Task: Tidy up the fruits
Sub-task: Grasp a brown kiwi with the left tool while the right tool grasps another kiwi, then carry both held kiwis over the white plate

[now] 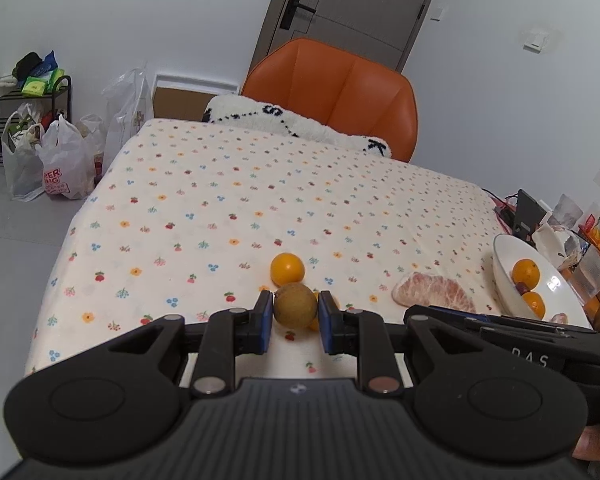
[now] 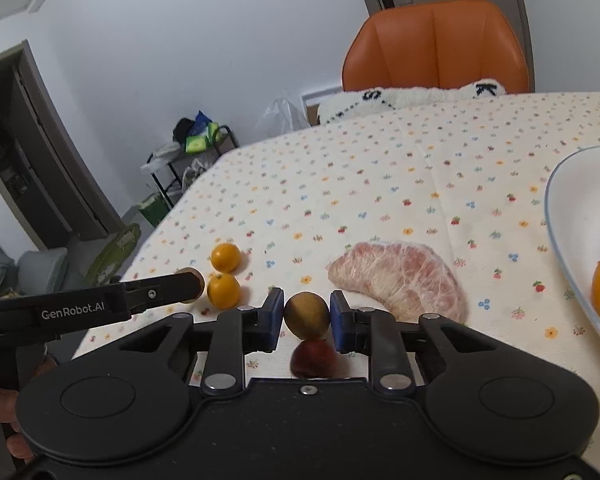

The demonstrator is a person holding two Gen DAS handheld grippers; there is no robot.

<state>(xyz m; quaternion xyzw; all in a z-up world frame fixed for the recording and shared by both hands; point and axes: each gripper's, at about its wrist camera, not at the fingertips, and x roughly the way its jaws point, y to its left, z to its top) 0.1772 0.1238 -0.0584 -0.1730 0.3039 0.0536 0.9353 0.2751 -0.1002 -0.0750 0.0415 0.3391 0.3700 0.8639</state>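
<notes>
Each gripper is clamped on a round brownish-yellow fruit: the left gripper (image 1: 294,312) on one (image 1: 295,305), the right gripper (image 2: 306,316) on another (image 2: 307,315). The white oval bowl (image 2: 568,216) lies at two o'clock, nearer the right. Only the right view shows the dark red fruit (image 2: 314,358) underneath

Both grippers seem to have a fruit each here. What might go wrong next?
1. The left gripper pinches a round brown fruit with narrow jaws; a sphere held like that could slip out and roll on the tablecloth.
2. The right gripper holds a yellow-brown fruit over a red fruit; if dropped, it may knock that one away.
3. The white bowl sits near the table's cluttered edge, so a careless reach could nudge it.
</notes>
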